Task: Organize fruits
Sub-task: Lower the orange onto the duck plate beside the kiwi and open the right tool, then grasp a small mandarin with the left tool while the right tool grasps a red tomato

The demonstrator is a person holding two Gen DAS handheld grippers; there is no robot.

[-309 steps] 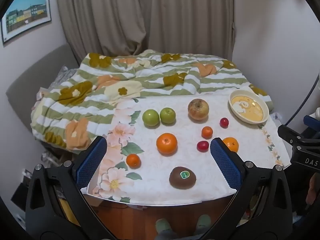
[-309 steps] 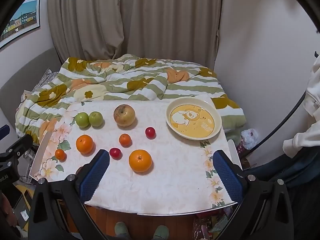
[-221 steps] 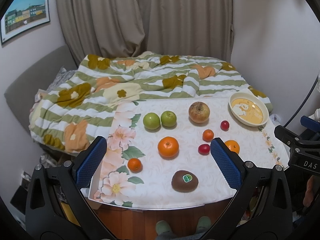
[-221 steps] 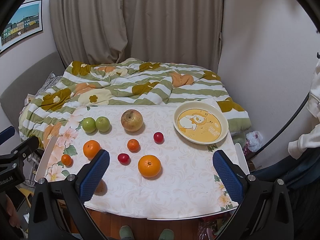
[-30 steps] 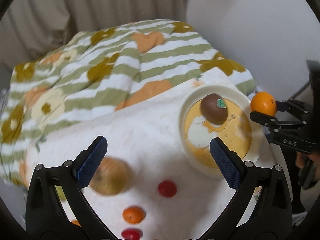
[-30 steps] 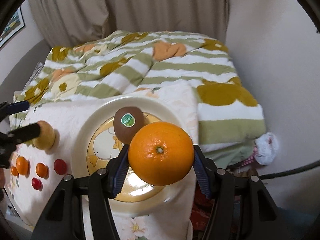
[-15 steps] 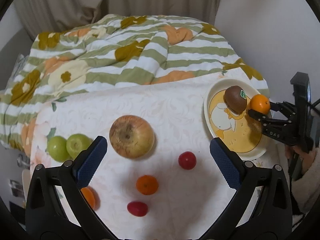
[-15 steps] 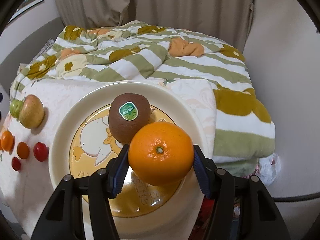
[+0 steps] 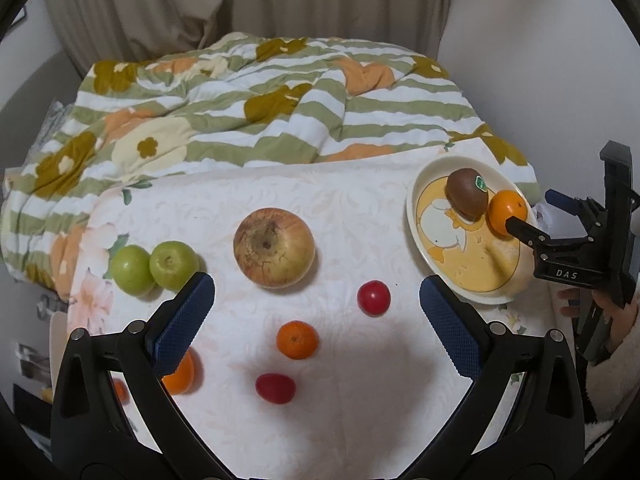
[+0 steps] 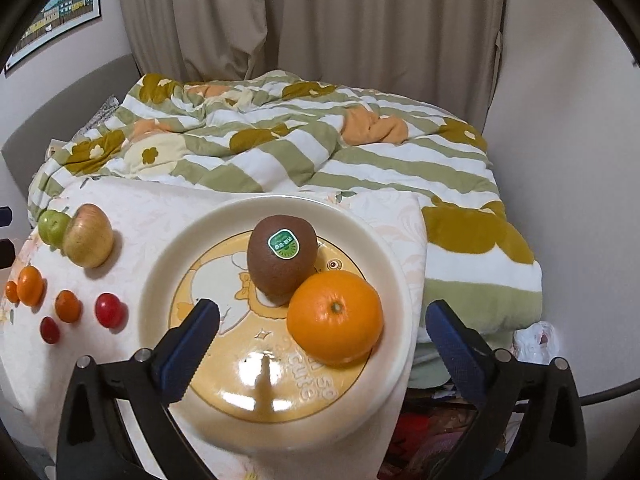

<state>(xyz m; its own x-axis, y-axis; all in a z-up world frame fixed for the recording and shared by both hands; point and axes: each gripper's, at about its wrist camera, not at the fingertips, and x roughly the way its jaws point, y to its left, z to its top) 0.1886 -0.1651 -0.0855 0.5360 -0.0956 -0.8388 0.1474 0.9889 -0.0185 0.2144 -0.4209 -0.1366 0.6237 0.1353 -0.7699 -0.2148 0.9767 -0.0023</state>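
Note:
A cream plate [image 10: 160, 280] with a yellow cartoon centre holds a brown kiwi [image 10: 282, 266] and a large orange [image 10: 334, 316], touching each other. My right gripper [image 10: 320, 344] is open, its jaws wide either side of the orange and apart from it. It also shows in the left wrist view [image 9: 532, 218], at the plate [image 9: 420, 236]. My left gripper [image 9: 316, 320] is open and empty above the table, over a small orange [image 9: 297, 339] and a red plum [image 9: 373, 297]. A big apple [image 9: 274, 253] and two green apples [image 9: 154, 267] lie further back.
Another red plum [image 9: 275, 388] and an orange [image 9: 180, 372] partly behind my left finger lie near the front. A striped floral quilt [image 9: 280, 92] covers the bed behind the table. The table's right edge [image 10: 418, 272] is just past the plate.
My right gripper has opened and let the large orange go onto the plate beside the kiwi. My left gripper has pulled back and lower over the table's fruits.

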